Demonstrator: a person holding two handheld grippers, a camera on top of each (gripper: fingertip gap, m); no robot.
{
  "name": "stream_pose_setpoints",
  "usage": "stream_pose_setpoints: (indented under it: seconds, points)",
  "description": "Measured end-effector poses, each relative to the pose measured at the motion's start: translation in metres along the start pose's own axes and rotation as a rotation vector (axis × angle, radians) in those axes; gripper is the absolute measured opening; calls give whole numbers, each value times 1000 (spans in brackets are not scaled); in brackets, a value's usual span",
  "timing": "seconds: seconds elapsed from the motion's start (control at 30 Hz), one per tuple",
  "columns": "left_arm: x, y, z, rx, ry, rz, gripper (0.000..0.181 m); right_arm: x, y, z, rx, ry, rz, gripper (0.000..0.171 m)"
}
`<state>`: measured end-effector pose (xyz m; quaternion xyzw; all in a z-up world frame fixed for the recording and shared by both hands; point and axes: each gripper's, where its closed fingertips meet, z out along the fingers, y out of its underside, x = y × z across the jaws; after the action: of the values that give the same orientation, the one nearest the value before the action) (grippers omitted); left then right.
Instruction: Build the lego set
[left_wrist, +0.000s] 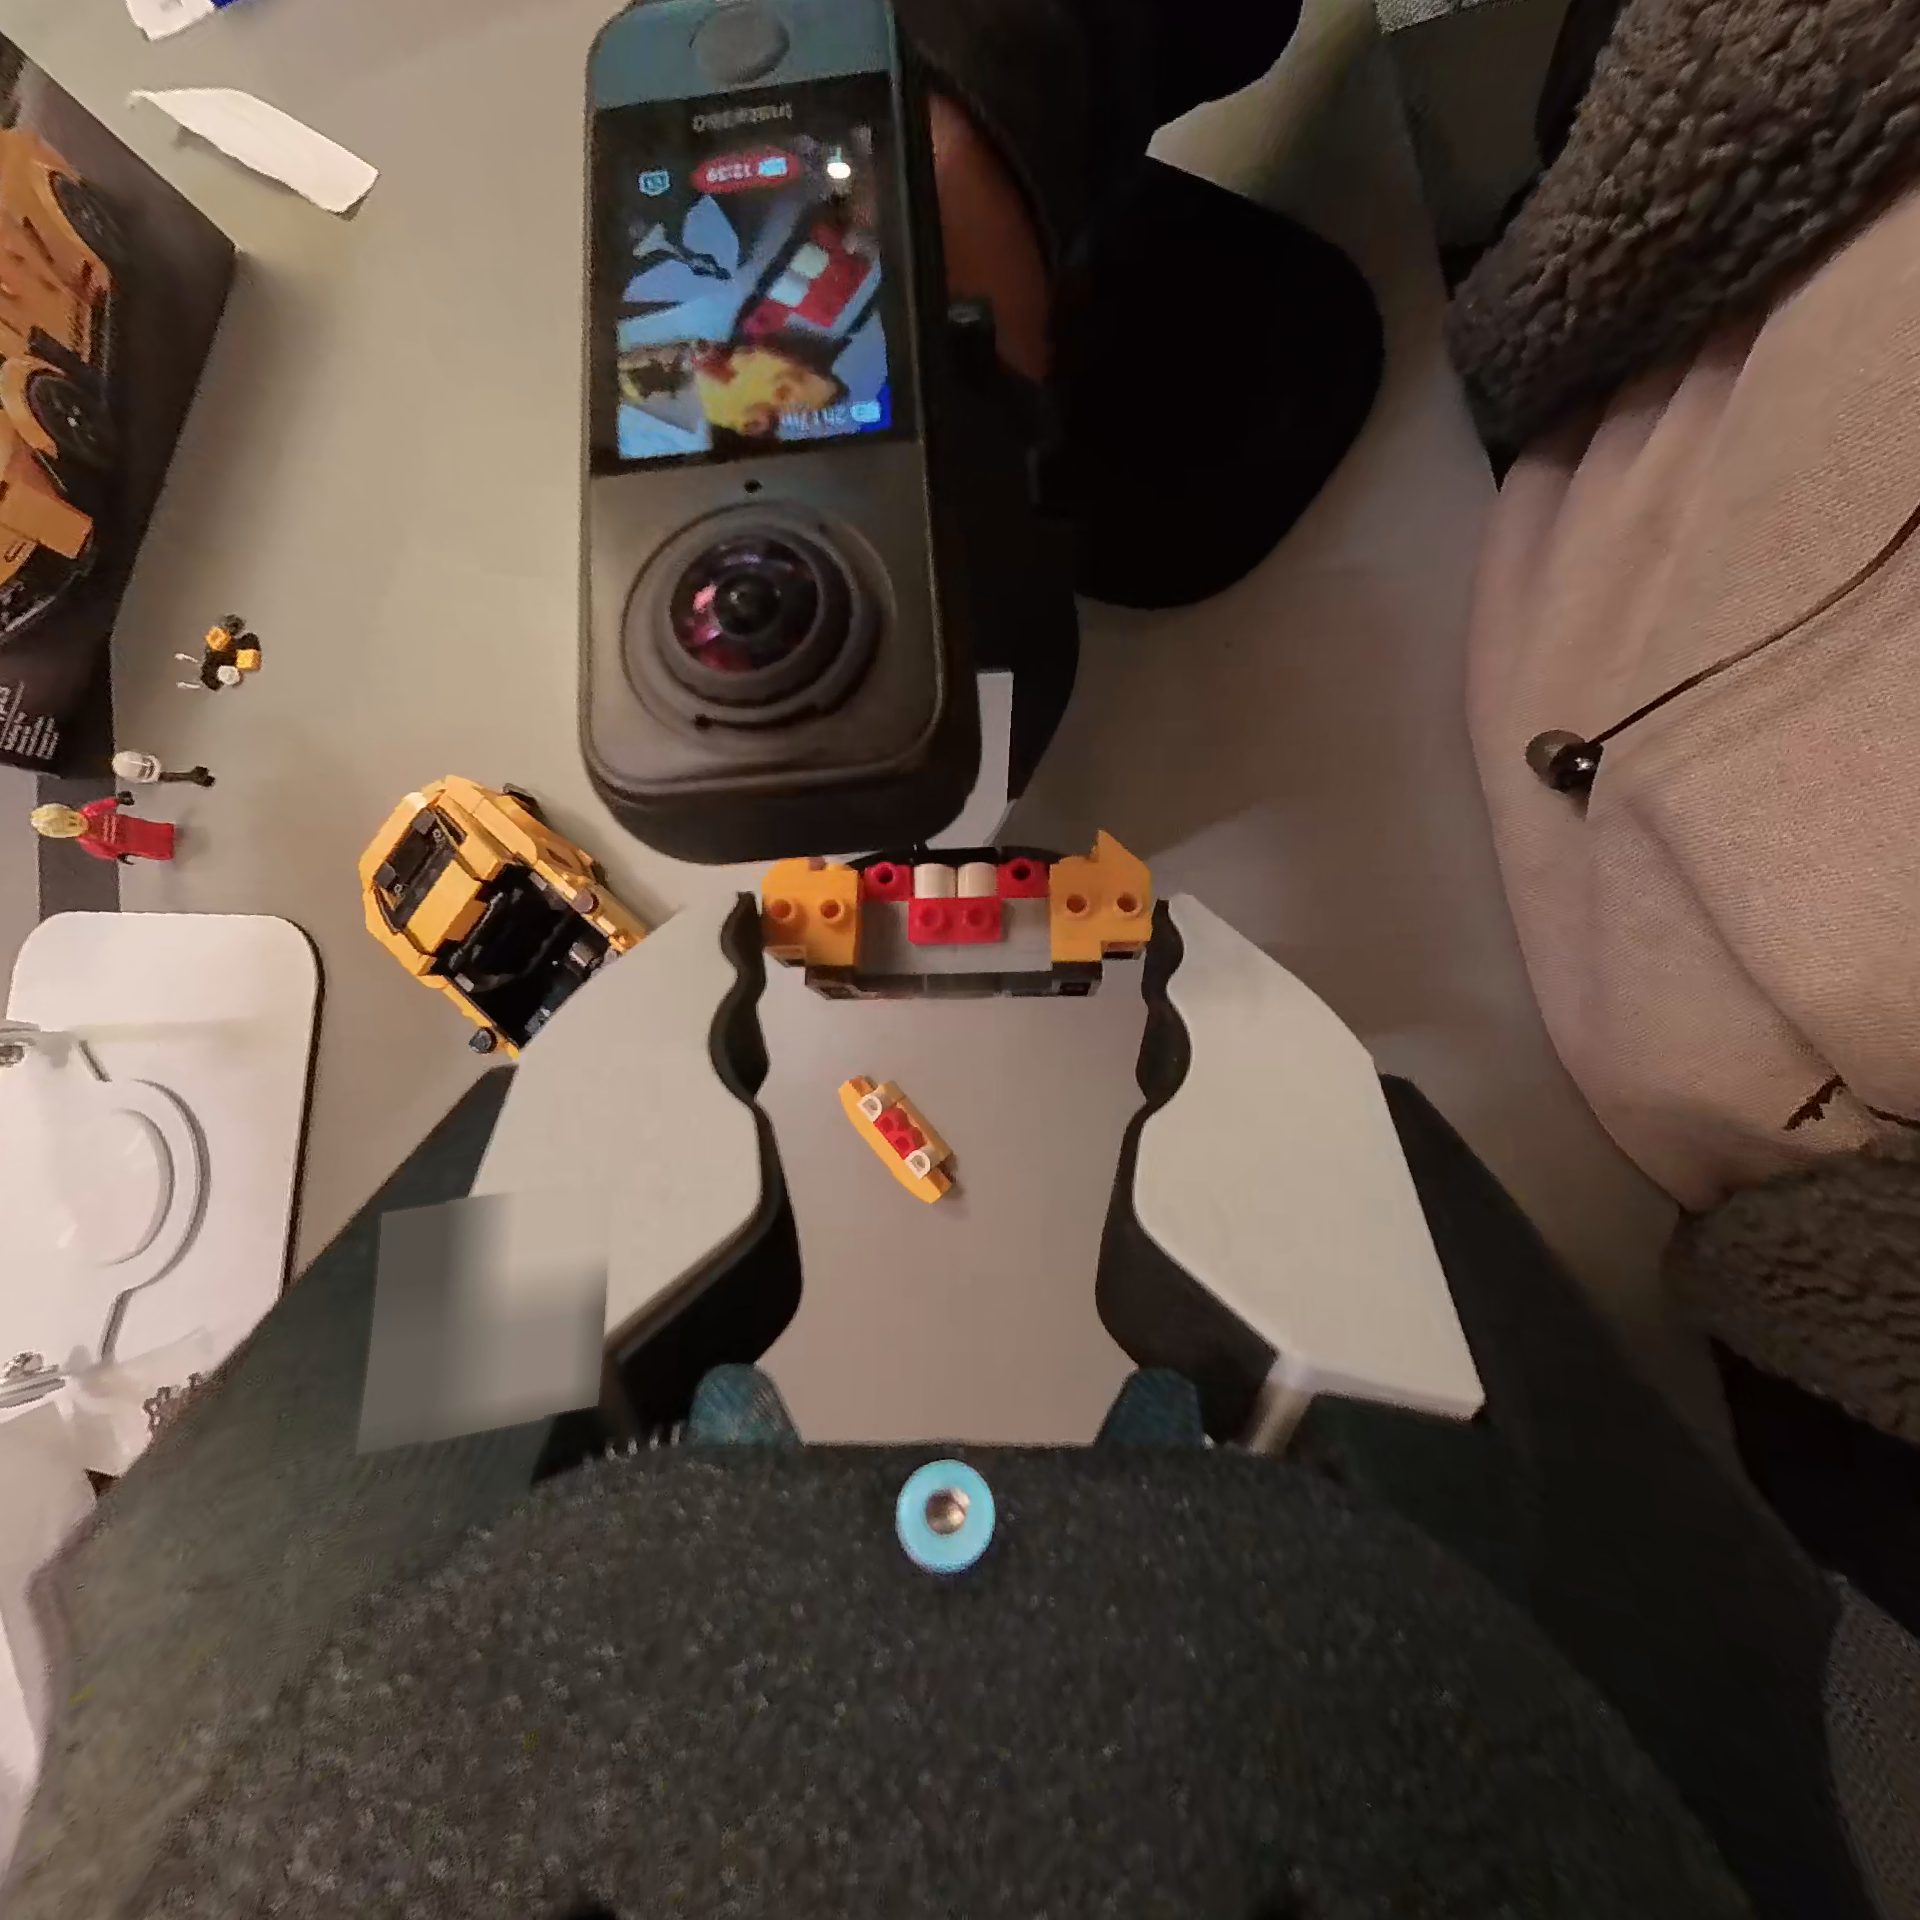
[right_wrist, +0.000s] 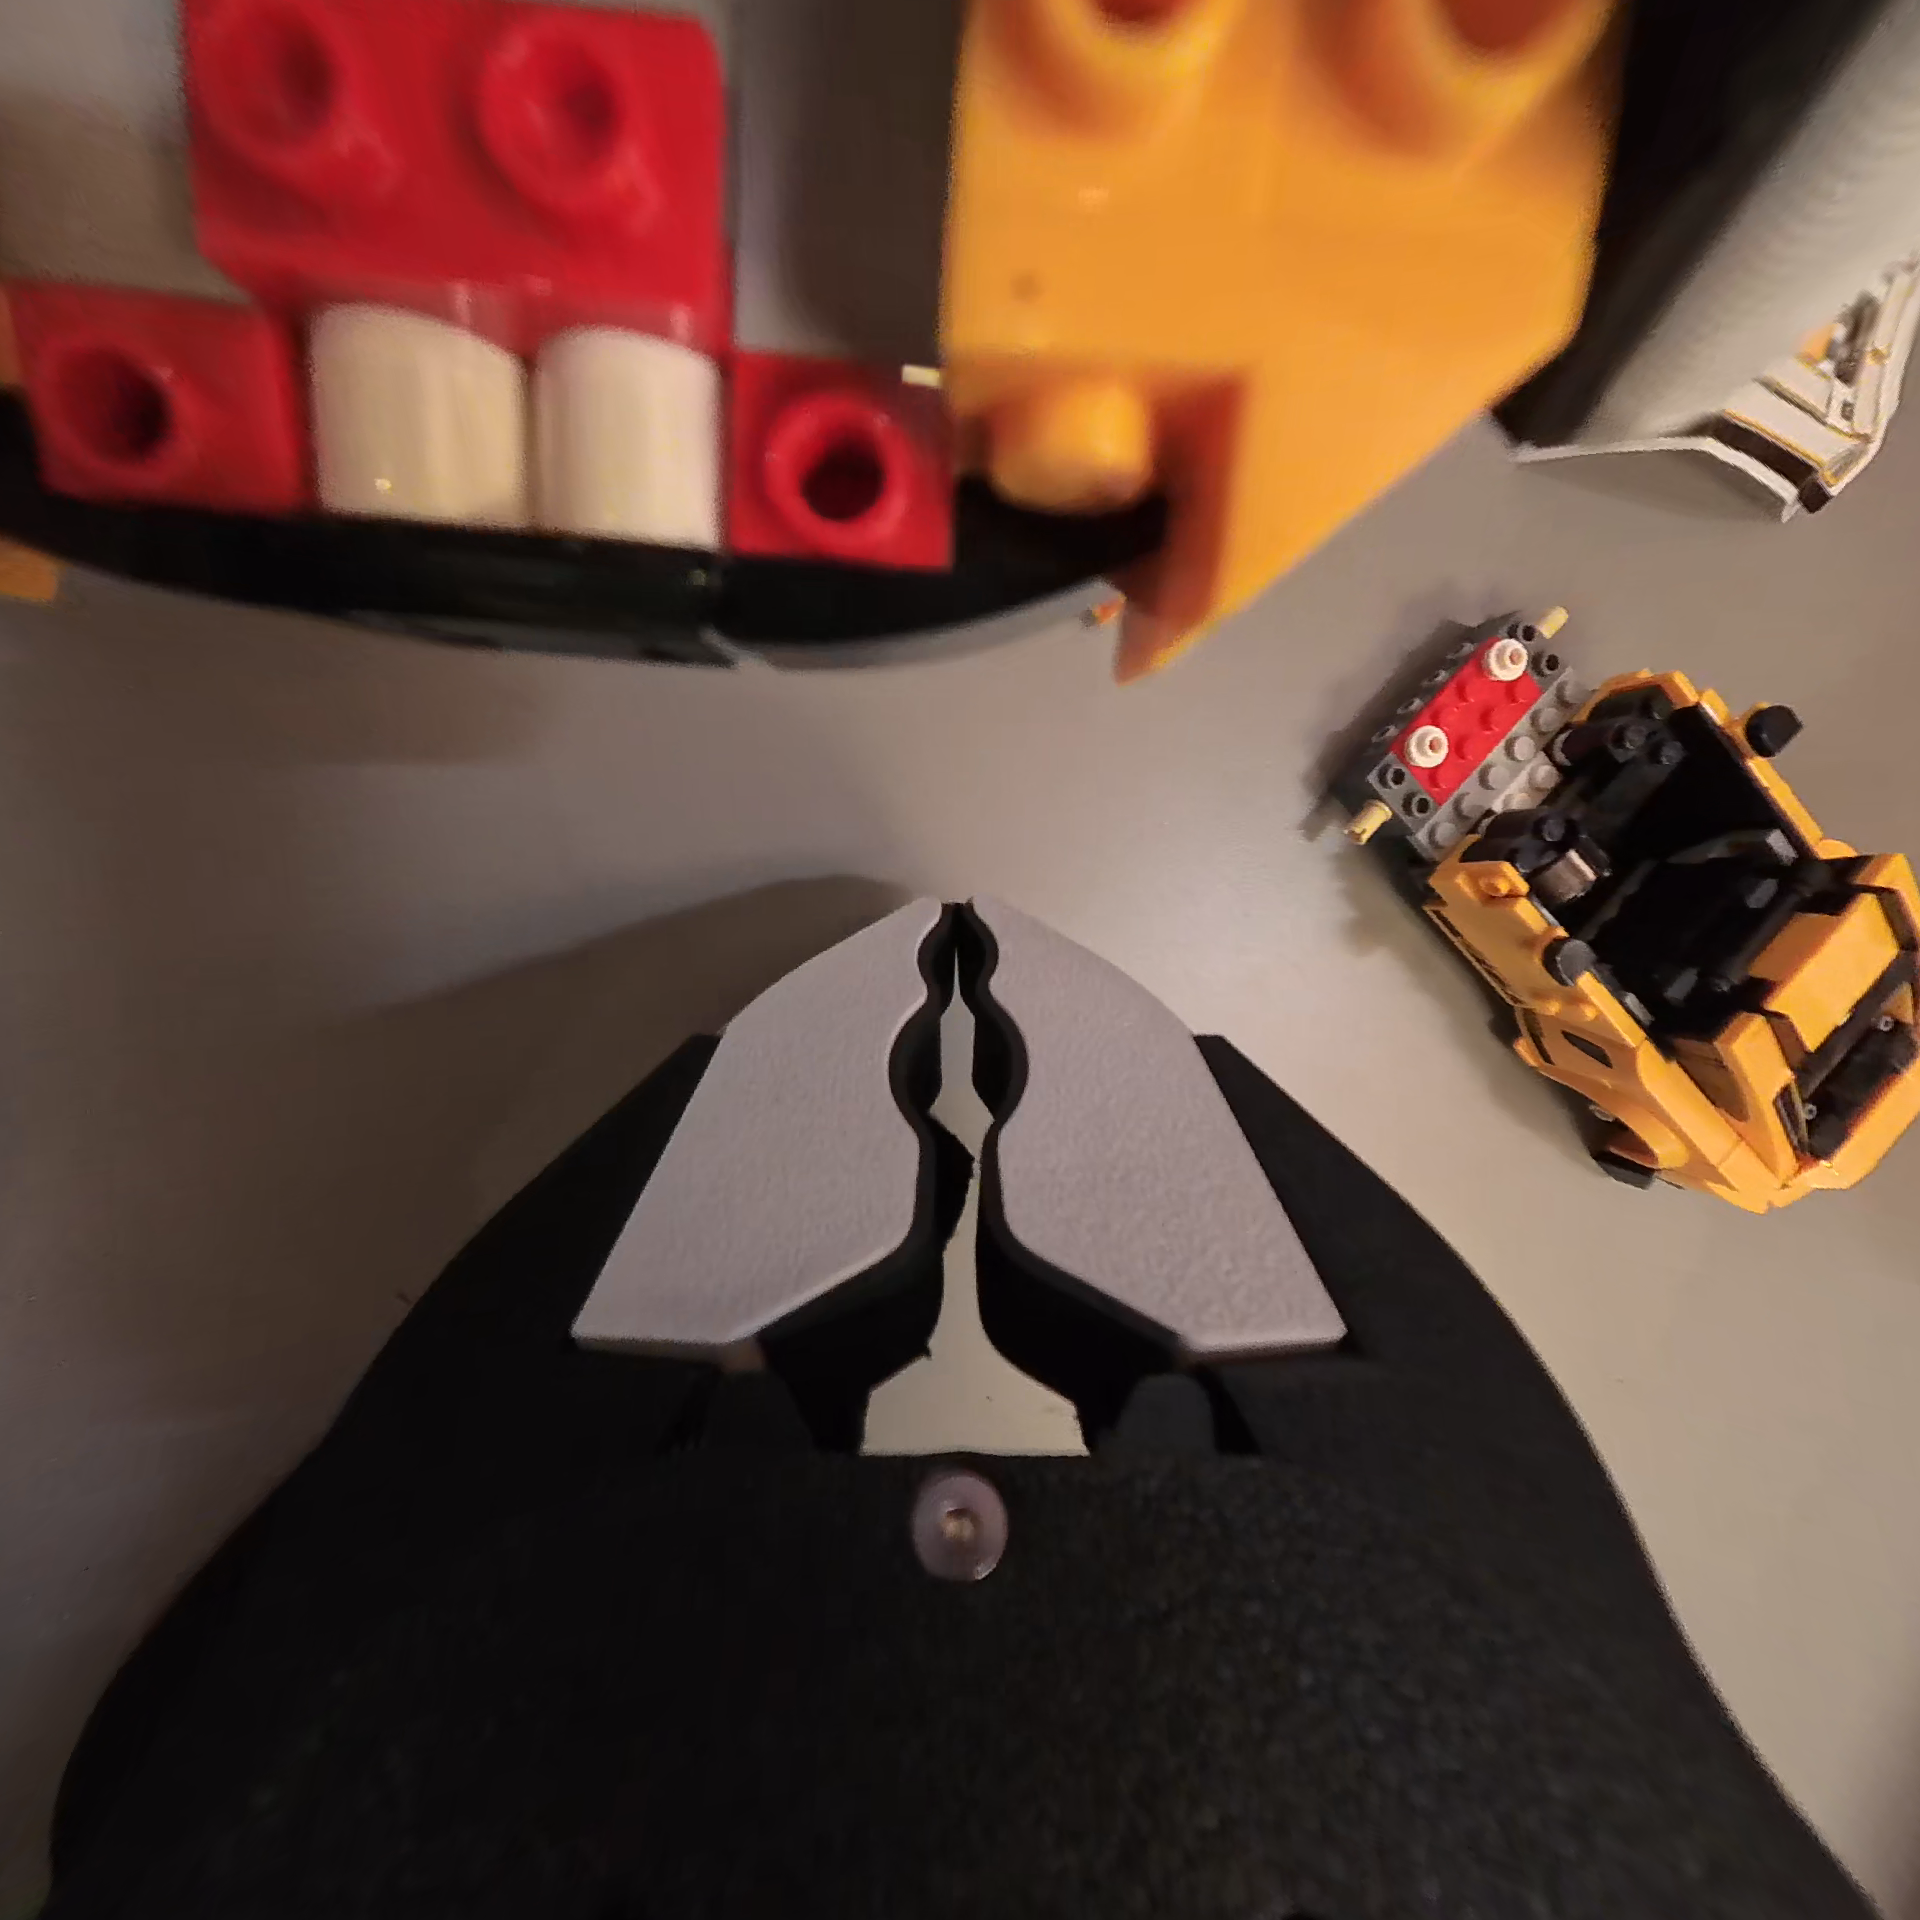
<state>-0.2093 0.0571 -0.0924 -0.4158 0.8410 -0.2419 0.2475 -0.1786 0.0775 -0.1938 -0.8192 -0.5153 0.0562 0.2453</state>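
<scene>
My left gripper (left_wrist: 951, 923) is shut on a small Lego sub-assembly (left_wrist: 810, 914) of orange, red, white, grey and black bricks, gripped at its two orange ends and held above the grey table (left_wrist: 416, 520). The same sub-assembly (right_wrist: 1247, 260) fills the top of the right wrist view, just beyond my right gripper (right_wrist: 958, 914), which is shut and empty. A small orange piece with red and white studs (left_wrist: 899, 1138) lies on the table below the left gripper. The partly built yellow car (left_wrist: 488, 914) lies on the table, also in the right wrist view (right_wrist: 1652, 935).
The right gripper's black camera (left_wrist: 758, 520) faces the left gripper closely. The Lego box (left_wrist: 83, 416), loose small parts (left_wrist: 229, 649), a red minifigure (left_wrist: 114, 826) and a white board (left_wrist: 156, 1091) are at the left. A person's jacket (left_wrist: 1714, 831) is at the right. Torn paper (right_wrist: 1766, 436) lies beyond the car. The tips of one gripper are about 11 cm away from the tips of the other.
</scene>
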Motion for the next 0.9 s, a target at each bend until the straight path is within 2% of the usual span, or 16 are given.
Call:
stream_pose_setpoints:
  seconds: [0.63,0.9]
  points:
    - [-12,0,0,38,-42,-79,71,0,-4,-1,18,27,15,0]
    - [-26,19,18,170,-146,-111,71,31,-8,-22,133,147,96,0]
